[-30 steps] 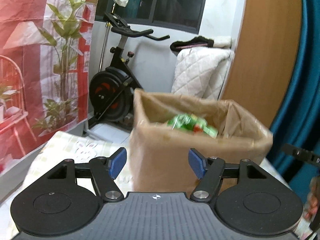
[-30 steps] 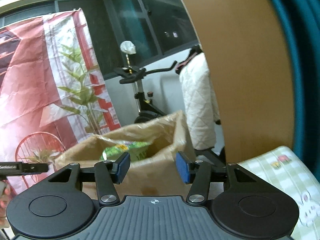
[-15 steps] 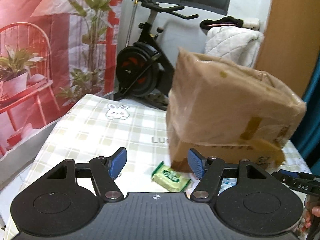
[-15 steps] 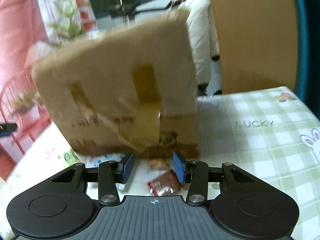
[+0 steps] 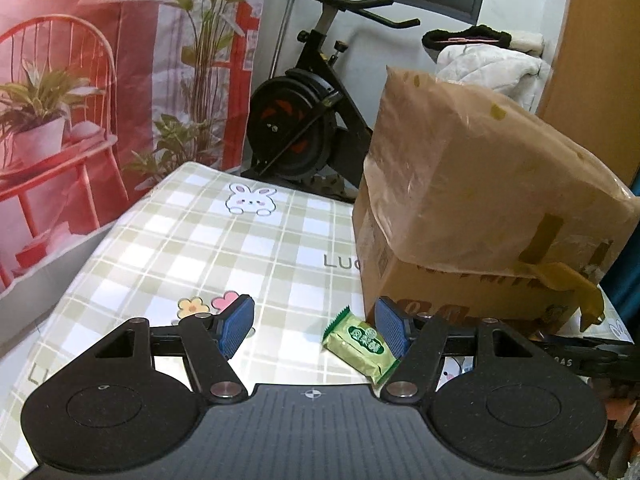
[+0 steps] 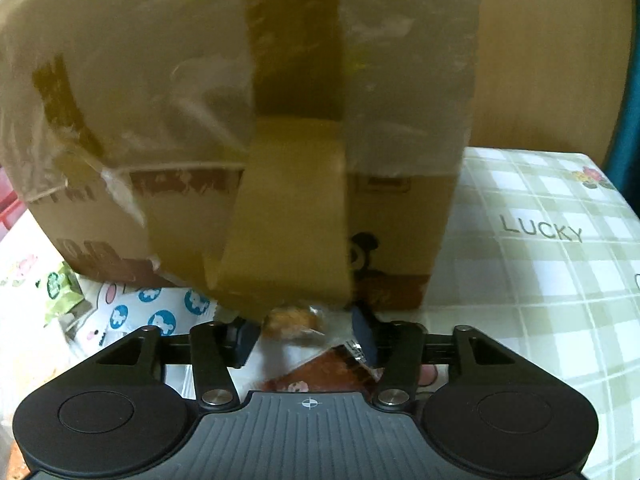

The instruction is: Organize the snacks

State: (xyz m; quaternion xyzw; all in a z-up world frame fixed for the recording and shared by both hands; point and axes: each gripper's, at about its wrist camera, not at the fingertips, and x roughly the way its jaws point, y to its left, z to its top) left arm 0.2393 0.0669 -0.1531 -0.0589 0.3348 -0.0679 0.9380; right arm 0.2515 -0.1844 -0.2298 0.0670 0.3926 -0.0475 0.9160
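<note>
On the table [image 5: 208,248], with its checked bunny-print cloth, the left gripper [image 5: 316,326] hangs released, its blue pads wide apart over bare cloth. A green snack packet [image 5: 362,342] lies just by its right-hand pad, not between the pads, close to the foot of the cardboard box [image 5: 472,208]. The box stands on the table, wrapped in clear film with loose strips of brown tape; from both views only its outer walls show, so its contents cannot be told.

The left wrist view alone shows an exercise bike [image 5: 316,112] and a red printed backdrop [image 5: 80,80] behind the table. The right wrist view, blurred, alone shows the snacks at the box's front: a clear-wrapped golden snack [image 6: 294,320] between the pads of the right gripper [image 6: 304,334], whose jaws are opening and not pressing it, a dark red packet [image 6: 320,370] nearer the camera, and a blue-dotted wrapper [image 6: 160,312] to their left.
</note>
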